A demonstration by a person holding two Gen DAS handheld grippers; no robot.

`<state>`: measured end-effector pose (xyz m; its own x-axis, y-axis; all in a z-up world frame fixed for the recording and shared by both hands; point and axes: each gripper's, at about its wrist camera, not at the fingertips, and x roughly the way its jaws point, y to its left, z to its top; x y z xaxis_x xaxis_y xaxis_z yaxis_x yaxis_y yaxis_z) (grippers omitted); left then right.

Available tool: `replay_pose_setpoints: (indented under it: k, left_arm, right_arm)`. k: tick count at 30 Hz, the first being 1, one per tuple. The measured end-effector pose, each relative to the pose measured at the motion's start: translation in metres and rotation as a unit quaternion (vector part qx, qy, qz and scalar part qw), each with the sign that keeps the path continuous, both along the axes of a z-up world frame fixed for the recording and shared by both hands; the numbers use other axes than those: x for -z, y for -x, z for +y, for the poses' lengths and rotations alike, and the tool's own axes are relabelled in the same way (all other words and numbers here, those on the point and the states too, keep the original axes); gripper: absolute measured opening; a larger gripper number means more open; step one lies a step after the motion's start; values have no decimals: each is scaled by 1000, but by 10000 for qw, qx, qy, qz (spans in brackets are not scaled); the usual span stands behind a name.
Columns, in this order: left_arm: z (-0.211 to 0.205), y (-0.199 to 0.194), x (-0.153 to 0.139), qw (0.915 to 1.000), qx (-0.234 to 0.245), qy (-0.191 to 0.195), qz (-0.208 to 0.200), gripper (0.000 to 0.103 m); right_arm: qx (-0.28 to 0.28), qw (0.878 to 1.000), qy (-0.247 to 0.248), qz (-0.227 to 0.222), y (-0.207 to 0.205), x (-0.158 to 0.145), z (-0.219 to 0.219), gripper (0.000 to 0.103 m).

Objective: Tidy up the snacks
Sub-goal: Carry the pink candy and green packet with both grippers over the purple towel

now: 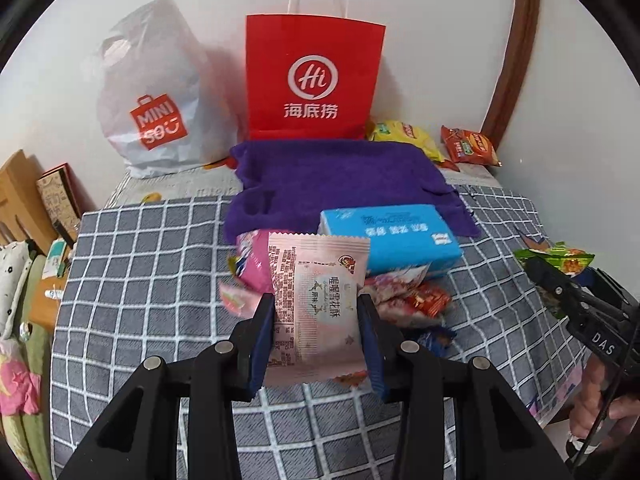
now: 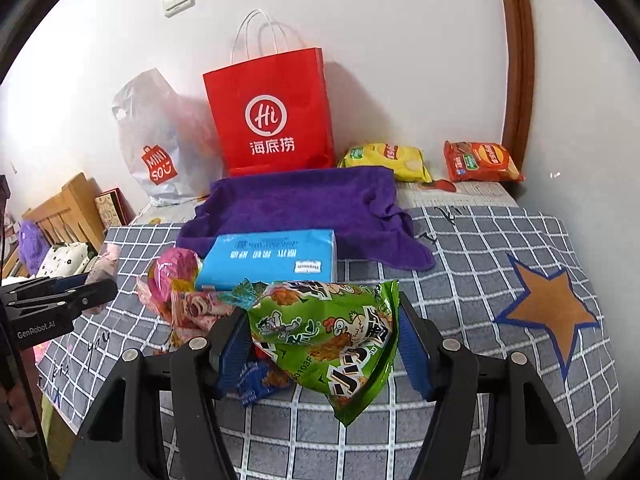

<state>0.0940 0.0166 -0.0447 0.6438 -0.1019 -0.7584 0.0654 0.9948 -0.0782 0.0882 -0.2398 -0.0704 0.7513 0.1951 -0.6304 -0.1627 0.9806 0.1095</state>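
Note:
My left gripper (image 1: 318,320) is shut on a pink snack packet (image 1: 316,280) and holds it above the checked cloth. My right gripper (image 2: 322,332) is shut on a green snack bag (image 2: 332,332), also lifted; that bag shows at the right edge of the left wrist view (image 1: 560,258). A pile of small snacks (image 2: 188,300) lies beside a blue tissue pack (image 2: 272,260). A yellow chip bag (image 2: 388,160) and an orange chip bag (image 2: 480,162) lie at the back right. A red paper bag (image 2: 272,120) stands open at the back.
A purple towel (image 2: 304,204) lies in front of the red bag. A white Miniso plastic bag (image 2: 160,152) stands to its left. The grey checked tablecloth (image 2: 480,248) covers the table against the wall. Wooden furniture and soft items (image 2: 60,216) are off the left edge.

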Motion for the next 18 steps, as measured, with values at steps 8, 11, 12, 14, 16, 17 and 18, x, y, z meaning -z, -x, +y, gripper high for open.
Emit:
replay_pose_setpoints:
  k: [8,11,12,14,16,17,18]
  left_arm:
    - [-11,-33,-5,9997,207,101,67,38]
    - [-13,-46,-7,9996,254,88,70,38]
    - [-13,-49,-8,9996,261,87,66,38]
    - [-13,-58,-10,9996,280,86,54,38]
    - [-13,-67,-11,9995,295,96,56,38]
    - [-12,-71,-12,9995,301,100,58,38]
    - [-12,-77,-12,9995,301,103,65,38]
  right_arm:
    - [-114,9999,-12,-15,-25,-9,6,65]
    - [-139,9999,-37,-17,-38,-13,9,64]
    - [-145,9999,-36,-24,-42,-14,10,64]
    - [-157,9999,-32,-27,-52,-16,12,64]
    - [-194,9998,-31,-29,-64,-19,16,64]
    - [-206,9998,-31,-41,-67,-20,17,64]
    - [-227,9997,-19,-52,-72,-21,19,64]
